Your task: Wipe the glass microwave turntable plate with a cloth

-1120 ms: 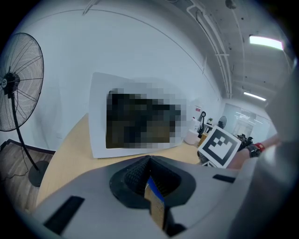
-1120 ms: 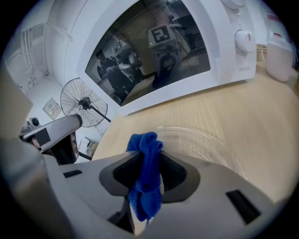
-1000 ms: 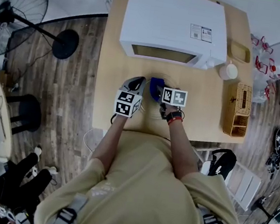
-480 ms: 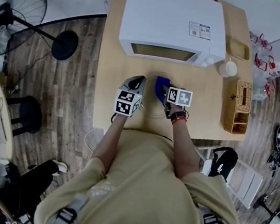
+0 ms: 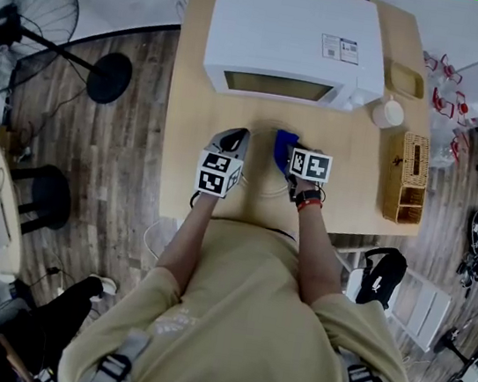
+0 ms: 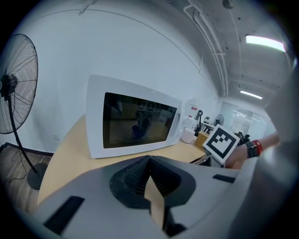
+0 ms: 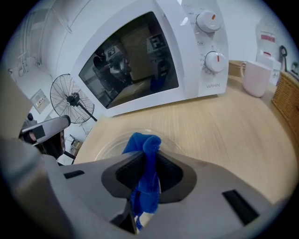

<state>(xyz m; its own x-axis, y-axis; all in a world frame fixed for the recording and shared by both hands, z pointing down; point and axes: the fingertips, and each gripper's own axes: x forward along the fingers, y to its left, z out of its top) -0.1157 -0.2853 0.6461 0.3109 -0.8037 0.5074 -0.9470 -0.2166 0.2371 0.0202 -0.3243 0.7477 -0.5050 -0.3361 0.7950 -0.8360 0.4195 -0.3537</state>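
The clear glass turntable plate [image 7: 110,148] lies flat on the wooden table [image 5: 185,133] in front of the white microwave [image 5: 292,42]. My right gripper [image 7: 147,175] is shut on a bunched blue cloth [image 7: 145,151], which hangs over the plate's near side. In the head view the cloth [image 5: 283,145] shows just ahead of that gripper [image 5: 287,153]. My left gripper [image 5: 234,138] sits at the plate's left. Its pads [image 6: 140,173] meet, and I see nothing between them. The plate is hard to make out in the head view.
The microwave door [image 7: 135,60] is closed. A white mug [image 5: 388,115] and a small tan tray [image 5: 409,83] stand right of the microwave. A wicker basket [image 5: 409,184] sits near the right table edge. A floor fan [image 5: 27,29] stands at the left.
My right gripper has carried the blue cloth a little to the right and farther from me across the plate. The left gripper has stayed where it was.
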